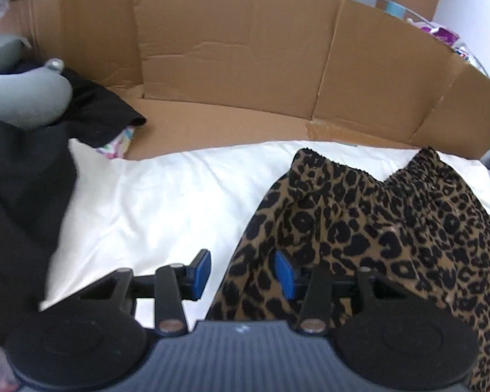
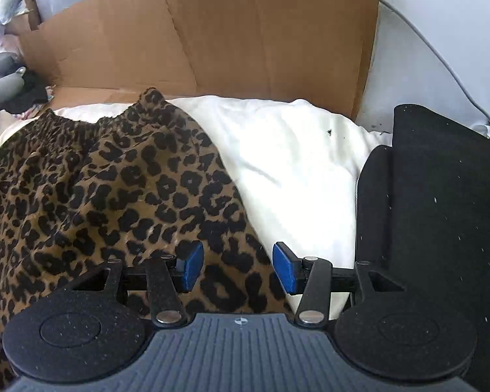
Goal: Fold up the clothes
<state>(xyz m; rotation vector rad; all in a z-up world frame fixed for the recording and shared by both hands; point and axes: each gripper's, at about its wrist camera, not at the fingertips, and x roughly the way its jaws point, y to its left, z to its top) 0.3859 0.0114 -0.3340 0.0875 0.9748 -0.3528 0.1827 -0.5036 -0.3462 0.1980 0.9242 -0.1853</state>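
A leopard-print garment (image 1: 375,225) with a gathered elastic waistband lies spread on a white sheet (image 1: 153,209). In the left wrist view it fills the right half; in the right wrist view the garment (image 2: 91,189) fills the left half. My left gripper (image 1: 242,274) is open and empty, hovering over the garment's left edge. My right gripper (image 2: 237,268) is open and empty, hovering over the garment's right edge, with the white sheet (image 2: 294,170) beyond it.
A flattened cardboard box (image 1: 245,52) stands as a wall behind the sheet. A pile of black clothes (image 1: 29,176) and a grey object (image 1: 23,94) lie at the left. A folded black item (image 2: 434,202) lies at the right of the sheet.
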